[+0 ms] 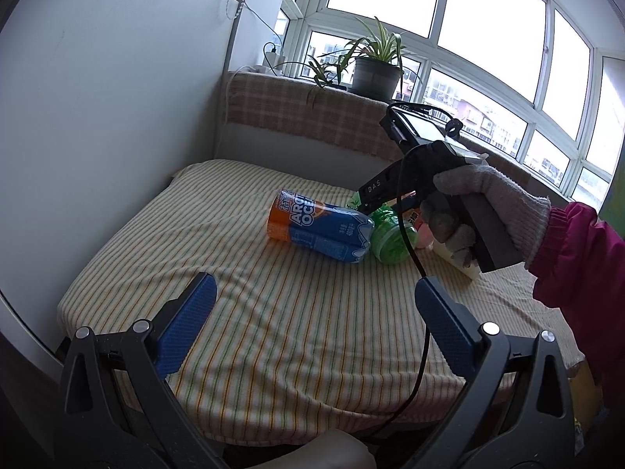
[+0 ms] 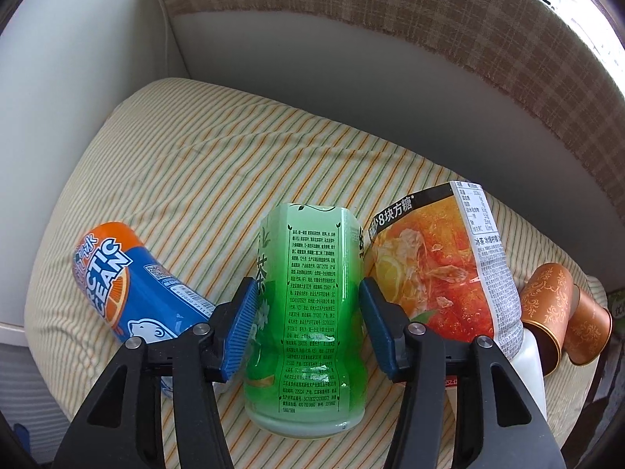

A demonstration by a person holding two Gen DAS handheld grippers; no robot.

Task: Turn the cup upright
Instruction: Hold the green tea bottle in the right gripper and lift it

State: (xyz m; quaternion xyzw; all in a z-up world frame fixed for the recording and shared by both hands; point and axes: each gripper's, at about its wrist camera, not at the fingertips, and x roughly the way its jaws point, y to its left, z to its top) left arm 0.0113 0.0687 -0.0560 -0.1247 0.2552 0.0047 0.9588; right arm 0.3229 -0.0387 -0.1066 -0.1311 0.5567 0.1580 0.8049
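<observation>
Two copper-coloured cups (image 2: 547, 308) lie on their sides at the right edge of the striped cloth (image 2: 195, 164), beside the red tea bottle (image 2: 437, 269). My right gripper (image 2: 308, 312) is closed around a green tea bottle (image 2: 312, 312) lying on the cloth; its blue pads (image 2: 242, 332) touch both sides. In the left wrist view the right gripper body (image 1: 429, 179) is held by a gloved hand above the green bottle (image 1: 386, 242). My left gripper (image 1: 316, 312) is open and empty over the near part of the cloth (image 1: 273, 332).
A blue and orange Arctic Ocean bottle (image 2: 133, 293) lies left of the green one; it also shows in the left wrist view (image 1: 316, 226). A checked cushion back (image 1: 312, 117) and a potted plant (image 1: 375, 74) stand behind. A white panel (image 1: 97, 117) is at the left.
</observation>
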